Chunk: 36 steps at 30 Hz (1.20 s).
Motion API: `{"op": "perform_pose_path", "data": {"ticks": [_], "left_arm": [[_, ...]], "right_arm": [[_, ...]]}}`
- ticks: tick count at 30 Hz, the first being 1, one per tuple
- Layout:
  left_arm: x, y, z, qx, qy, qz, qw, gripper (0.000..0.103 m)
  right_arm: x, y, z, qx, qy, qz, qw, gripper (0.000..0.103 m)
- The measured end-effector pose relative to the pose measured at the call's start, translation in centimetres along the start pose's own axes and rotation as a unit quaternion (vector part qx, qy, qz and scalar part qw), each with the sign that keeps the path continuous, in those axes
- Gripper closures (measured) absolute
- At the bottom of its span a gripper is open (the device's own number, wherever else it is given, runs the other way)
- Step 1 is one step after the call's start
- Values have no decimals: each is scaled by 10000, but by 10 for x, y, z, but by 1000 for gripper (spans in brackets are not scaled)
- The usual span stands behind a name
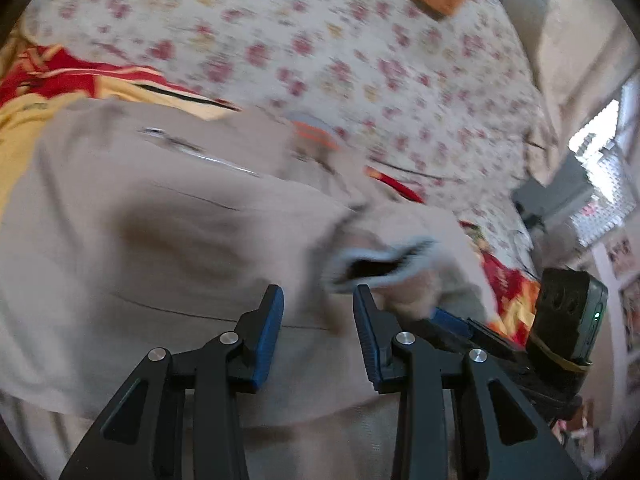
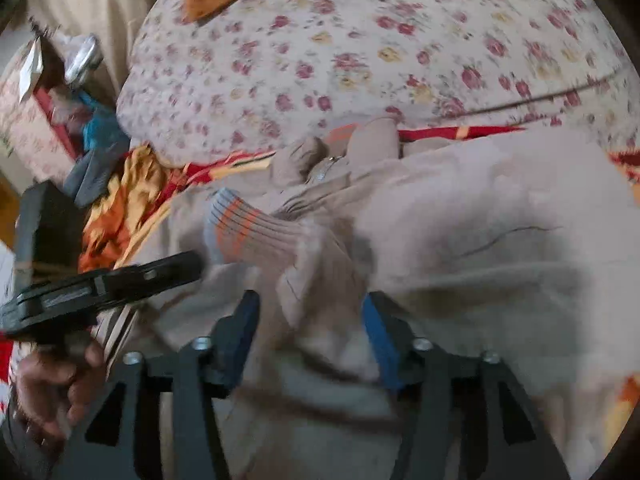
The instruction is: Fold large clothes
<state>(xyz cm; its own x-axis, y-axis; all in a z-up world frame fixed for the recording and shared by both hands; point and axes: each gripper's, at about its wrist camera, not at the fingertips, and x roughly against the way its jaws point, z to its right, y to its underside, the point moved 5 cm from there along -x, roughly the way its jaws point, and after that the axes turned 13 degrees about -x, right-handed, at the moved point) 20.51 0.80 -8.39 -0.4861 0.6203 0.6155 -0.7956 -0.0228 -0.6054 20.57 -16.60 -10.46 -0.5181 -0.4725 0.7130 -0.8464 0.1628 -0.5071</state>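
Beige jacket (image 2: 460, 216) lies bunched on the flowered bed (image 2: 360, 60), on top of a red and yellow blanket (image 1: 60, 92), with its striped cuff (image 2: 244, 228) folded in near the jacket's zipper. The left tongs (image 1: 320, 320) are spread with nothing between them, and the right tongs (image 2: 308, 332) are spread too, with a fold of sleeve between them but not pinched. I think a sleeve fold is in hand, so the next move needs a fresh grab on the jacket's edge; no writing can be read.
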Motion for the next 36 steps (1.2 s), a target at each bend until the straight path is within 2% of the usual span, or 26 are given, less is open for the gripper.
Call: {"op": "perform_pose_path", "data": {"ticks": [1, 5, 8, 10, 11, 12, 13, 17, 20, 22, 23, 24, 27, 31, 34, 35, 36], "left_arm": [[-1, 1, 5, -11, 154, 10, 9999, 74], [-9, 3, 20, 97, 754, 35, 9971, 58], [-16, 3, 24, 451, 1296, -20, 9905, 52], [-22, -2, 27, 645, 1552, -28, 9858, 46], [-24, -6, 26, 745, 1610, 47, 9841, 42], [-27, -11, 23, 905, 1554, 116, 9836, 40], [-30, -14, 20, 1010, 1450, 116, 9842, 40], [-46, -12, 7, 1142, 1059, -41, 9878, 40], [-43, -13, 4, 911, 820, 152, 9923, 43], [-40, -15, 2, 548, 437, 275, 9972, 60], [-37, -14, 0, 394, 202, 318, 9985, 82], [-36, -14, -3, 388, 172, 313, 9986, 92], [-25, -16, 0, 234, 137, 509, 9983, 95], [13, -22, 6, 29, 138, 914, 9957, 95], [46, -25, -17, 20, -511, 1024, 9934, 95], [58, -25, -35, 131, -854, 1023, 9910, 95], [65, -24, -47, 245, -1020, 1022, 9892, 95]], "right_arm": [[6, 4, -1, 89, 93, -105, 9999, 44], [32, 24, 10, 316, 598, -405, 9969, 38], [39, 44, 34, 264, 689, -363, 9966, 35], [40, 49, 39, 106, 553, -58, 9984, 35], [40, 48, 38, 50, 606, -58, 9981, 32], [38, 46, 35, 70, 608, -76, 9981, 23], [35, 46, 32, 157, 580, -79, 9982, 20], [27, 55, 23, 664, 928, -15, 9935, 14], [26, 60, 18, 860, 1071, -16, 9905, 10], [26, 59, 18, 862, 1072, -15, 9905, 9], [27, 60, 18, 871, 1068, -13, 9905, 8], [28, 61, 18, 888, 1068, -12, 9903, 8], [26, 62, 15, 969, 1079, -7, 9894, 5], [21, 62, 11, 1071, 1107, -15, 9881, 2], [20, 60, 10, 1073, 1109, -17, 9880, 1], [21, 60, 9, 1078, 1111, -20, 9879, 1], [20, 60, 9, 1084, 1115, -23, 9878, 1]]}}
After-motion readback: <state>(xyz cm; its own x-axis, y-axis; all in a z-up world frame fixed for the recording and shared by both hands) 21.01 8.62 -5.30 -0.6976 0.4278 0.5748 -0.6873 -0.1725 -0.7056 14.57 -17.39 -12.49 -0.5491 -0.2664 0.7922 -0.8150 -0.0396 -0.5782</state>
